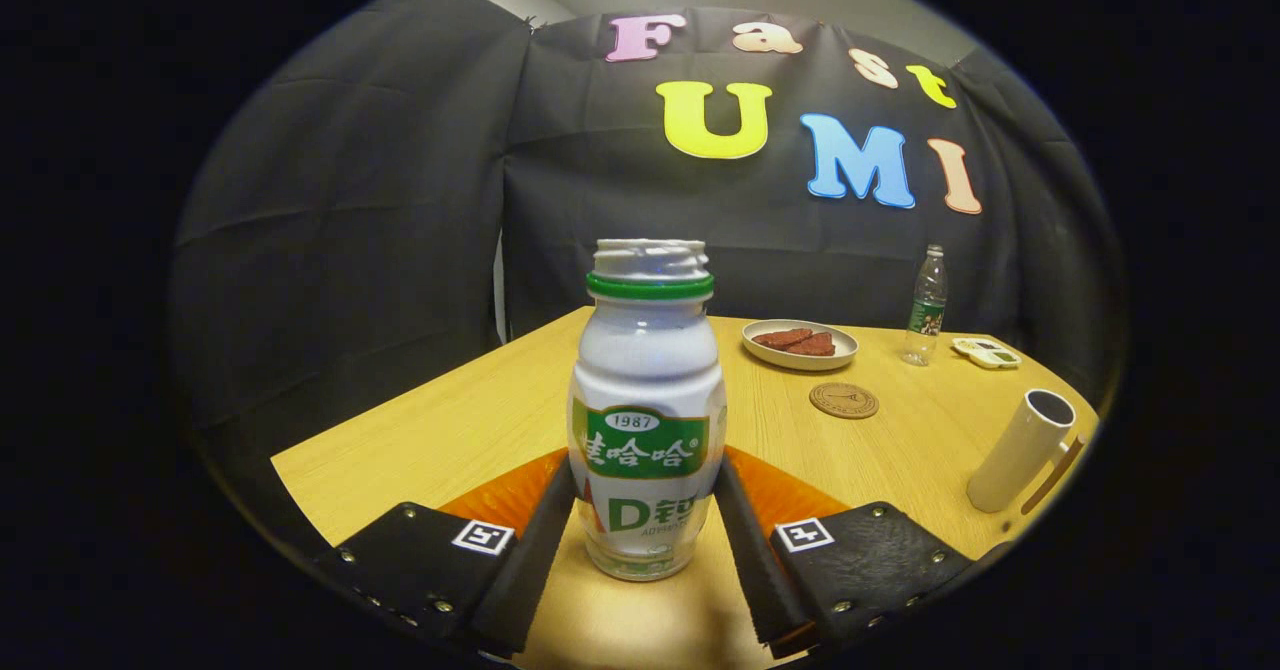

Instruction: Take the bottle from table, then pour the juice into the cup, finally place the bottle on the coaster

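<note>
— Nearest item?

— The gripper [645, 540]. Its fingers flank the lower half of the bottle [647, 420], one to each side. Whether both press on it I cannot tell; no clear gap shows on either side.

— And the bottle?

— Upright on the table [450, 420], between the fingers, cap off, mouth open. Thin plastic with a smooth label: light, likely slippery, and it will dent under a hard squeeze. I judge the labelled belly the right place to hold, low enough that it won't tip.

— Risk?

— Open top. Any tilt before the cup and juice spills.

— Farther out?

— The cup [1022, 450] stands to the right, beyond the fingers, mouth tilted in this view. The coaster [844, 400] lies past the bottle, well apart from the cup. Behind it sits a plate [800, 355], then a clear water bottle [925, 305].
</note>
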The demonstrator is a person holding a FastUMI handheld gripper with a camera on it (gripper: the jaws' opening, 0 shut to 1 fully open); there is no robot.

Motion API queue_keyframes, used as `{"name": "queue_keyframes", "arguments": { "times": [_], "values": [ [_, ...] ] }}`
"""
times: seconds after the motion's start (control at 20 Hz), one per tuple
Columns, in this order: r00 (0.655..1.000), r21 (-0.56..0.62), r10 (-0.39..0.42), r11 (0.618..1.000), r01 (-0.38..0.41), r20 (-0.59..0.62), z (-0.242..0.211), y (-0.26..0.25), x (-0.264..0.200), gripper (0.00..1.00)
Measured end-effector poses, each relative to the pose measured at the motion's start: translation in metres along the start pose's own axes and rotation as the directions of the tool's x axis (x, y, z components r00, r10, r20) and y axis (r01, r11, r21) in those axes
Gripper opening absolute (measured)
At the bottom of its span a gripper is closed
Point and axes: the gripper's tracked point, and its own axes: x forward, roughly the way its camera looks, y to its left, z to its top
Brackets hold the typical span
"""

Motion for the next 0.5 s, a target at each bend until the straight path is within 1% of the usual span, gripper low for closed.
{"name": "queue_keyframes", "arguments": {
  "times": [0.2, 0.25, 0.4, 0.45, 0.5],
  "values": [
    [1.000, 0.022, 0.004, 1.000, -0.004, -0.016, -0.0020, -0.0015, 0.0035, 0.80],
    [1.000, 0.025, 0.006, 1.000, -0.006, -0.024, -0.0021, -0.0010, 0.0022, 0.78],
    [0.999, 0.014, 0.005, 1.000, -0.005, -0.042, -0.0008, -0.0032, 0.0017, 0.78],
    [0.999, 0.001, 0.006, 1.000, -0.006, -0.043, -0.0015, -0.0006, 0.0033, 0.74],
    [0.999, 0.000, 0.020, 1.000, -0.020, -0.049, -0.0001, 0.0015, 0.0027, 0.74]
  ]
}}
